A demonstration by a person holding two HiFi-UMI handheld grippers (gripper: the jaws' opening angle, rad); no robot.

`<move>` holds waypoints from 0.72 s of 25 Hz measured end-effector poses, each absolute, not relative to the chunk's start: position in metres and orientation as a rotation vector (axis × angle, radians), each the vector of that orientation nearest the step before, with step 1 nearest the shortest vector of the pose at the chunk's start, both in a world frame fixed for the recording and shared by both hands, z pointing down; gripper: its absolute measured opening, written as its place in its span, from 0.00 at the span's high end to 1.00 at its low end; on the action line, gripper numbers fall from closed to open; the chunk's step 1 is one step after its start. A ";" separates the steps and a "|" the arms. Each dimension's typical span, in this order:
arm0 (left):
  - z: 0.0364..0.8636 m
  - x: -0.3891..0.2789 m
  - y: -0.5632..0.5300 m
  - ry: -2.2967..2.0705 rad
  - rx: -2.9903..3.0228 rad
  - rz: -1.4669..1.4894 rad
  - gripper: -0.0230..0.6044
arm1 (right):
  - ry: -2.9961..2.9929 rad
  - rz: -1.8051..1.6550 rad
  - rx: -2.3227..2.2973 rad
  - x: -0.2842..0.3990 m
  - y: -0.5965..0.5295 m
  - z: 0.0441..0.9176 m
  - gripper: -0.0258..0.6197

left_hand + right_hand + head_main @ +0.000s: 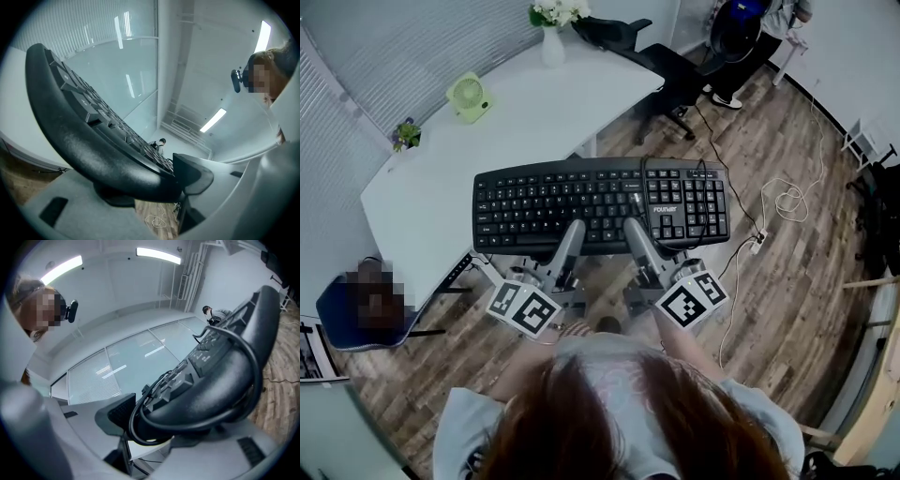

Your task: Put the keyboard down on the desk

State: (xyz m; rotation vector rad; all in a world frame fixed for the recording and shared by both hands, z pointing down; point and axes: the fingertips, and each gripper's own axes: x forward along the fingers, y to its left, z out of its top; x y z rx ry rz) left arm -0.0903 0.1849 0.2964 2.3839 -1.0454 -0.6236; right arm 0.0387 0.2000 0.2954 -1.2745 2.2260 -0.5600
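A black keyboard (581, 202) hangs level in the air over the wooden floor, just off the near edge of the white desk (534, 122). My left gripper (571, 236) is shut on its near rim left of centre, and my right gripper (636, 231) on the same rim right of centre. In the left gripper view the keyboard (93, 136) fills the jaws of the left gripper (154, 185), one pad under it and one on the keys. In the right gripper view the right gripper (159, 427) clamps the keyboard (220, 385), with its black cable (246, 357) looped round the edge.
On the desk stand a green fan (469, 96), a white vase with flowers (553, 37) and a small plant (406, 136). A black office chair (661, 61) stands behind the desk's right end. A person (759, 23) stands at the back. Cords (787, 199) lie on the floor.
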 end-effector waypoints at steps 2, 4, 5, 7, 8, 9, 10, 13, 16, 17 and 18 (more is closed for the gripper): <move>0.294 -0.088 0.184 -1.060 2.387 -0.621 0.58 | 2.226 -0.567 -1.259 0.041 0.198 0.295 0.62; 0.294 -0.087 0.184 -1.064 2.393 -0.627 0.58 | 2.230 -0.561 -1.252 0.042 0.198 0.294 0.62; 0.294 -0.087 0.184 -1.063 2.393 -0.632 0.58 | 2.232 -0.557 -1.253 0.042 0.197 0.295 0.62; 0.297 -0.087 0.183 -1.058 2.388 -0.638 0.58 | 2.235 -0.553 -1.260 0.042 0.197 0.296 0.62; 0.298 -0.087 0.183 -1.056 2.386 -0.639 0.58 | 2.235 -0.551 -1.263 0.042 0.197 0.296 0.62; 0.298 -0.087 0.182 -1.054 2.386 -0.638 0.58 | 2.234 -0.551 -1.264 0.043 0.197 0.297 0.62; 0.298 -0.087 0.182 -1.054 2.388 -0.636 0.58 | 2.232 -0.551 -1.264 0.043 0.196 0.297 0.62; 0.297 -0.086 0.182 -1.054 2.391 -0.630 0.58 | 2.225 -0.554 -1.267 0.043 0.197 0.297 0.62; 0.298 -0.086 0.181 -1.055 2.386 -0.634 0.58 | 2.228 -0.550 -1.269 0.043 0.196 0.297 0.62; 0.298 -0.086 0.181 -1.057 2.388 -0.635 0.58 | 2.229 -0.549 -1.266 0.043 0.195 0.297 0.62; 0.299 -0.086 0.181 -1.059 2.391 -0.636 0.58 | 2.230 -0.547 -1.264 0.043 0.195 0.298 0.62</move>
